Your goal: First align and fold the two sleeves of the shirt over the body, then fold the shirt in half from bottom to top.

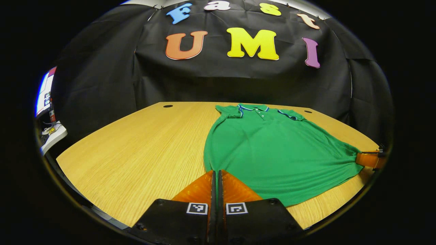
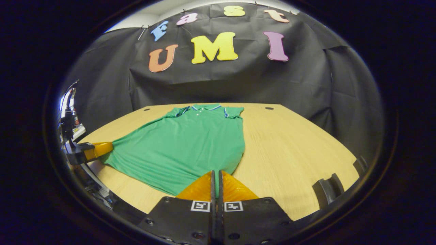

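A green polo shirt (image 1: pixel 272 149) (image 2: pixel 184 143) lies flat on the wooden table (image 1: pixel 136 146) (image 2: pixel 289 143), collar (image 1: pixel 253 108) (image 2: pixel 204 107) at the far side, hem toward me. Both sleeves lie folded in beside the collar. In the left gripper view my left gripper (image 1: pixel 215 172) is shut on the hem's left corner; the cloth ends right at its tips. My right gripper (image 2: pixel 215 173) is shut on the hem's right corner. Each gripper appears in the other's view, right gripper (image 1: pixel 369 159) and left gripper (image 2: pixel 97 149), with the fabric drawn to a point at its tips.
Bare tabletop stretches left of the shirt in the left gripper view and right of it in the right gripper view. Small round holes (image 1: pixel 167 106) (image 2: pixel 269 108) sit near the table's far edge. A dark curved bracket (image 2: pixel 327 190) stands at the near right edge. Desk clutter (image 1: pixel 51 132) lies beyond the left edge.
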`<state>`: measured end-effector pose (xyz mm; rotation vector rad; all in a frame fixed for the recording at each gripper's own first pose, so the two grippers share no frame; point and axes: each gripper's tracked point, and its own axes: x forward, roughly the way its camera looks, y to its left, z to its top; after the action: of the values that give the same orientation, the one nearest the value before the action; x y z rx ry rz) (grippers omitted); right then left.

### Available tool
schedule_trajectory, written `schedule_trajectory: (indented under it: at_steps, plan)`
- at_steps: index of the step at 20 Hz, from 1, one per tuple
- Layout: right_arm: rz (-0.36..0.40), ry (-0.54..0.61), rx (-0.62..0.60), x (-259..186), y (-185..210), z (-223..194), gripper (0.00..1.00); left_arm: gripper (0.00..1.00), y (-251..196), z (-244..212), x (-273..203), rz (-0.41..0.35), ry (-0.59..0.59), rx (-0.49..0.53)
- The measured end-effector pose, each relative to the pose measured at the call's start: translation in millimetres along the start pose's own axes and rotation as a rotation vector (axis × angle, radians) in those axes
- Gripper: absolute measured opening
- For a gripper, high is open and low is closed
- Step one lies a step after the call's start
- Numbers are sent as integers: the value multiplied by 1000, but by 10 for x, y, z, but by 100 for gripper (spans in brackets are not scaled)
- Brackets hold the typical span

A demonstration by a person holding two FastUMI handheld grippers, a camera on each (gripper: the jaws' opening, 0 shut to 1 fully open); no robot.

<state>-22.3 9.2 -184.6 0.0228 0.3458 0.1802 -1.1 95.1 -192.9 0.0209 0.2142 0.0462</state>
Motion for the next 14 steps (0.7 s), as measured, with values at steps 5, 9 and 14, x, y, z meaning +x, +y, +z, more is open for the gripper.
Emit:
schedule_trajectory:
  at_steps: [5, 9, 14]
  plan:
    - [11, -107, -79, -25, 77, 479, 0, 7, -9, 498, 33, -16, -107, 13]
    - [10, -186, -116, 139, 59, 914, 3, 7, -43, 886, 193, -30, -157, 2]
    - [-6, -328, -107, 622, -30, 1767, 0, 6, -11, 1565, 722, -41, -199, -26]
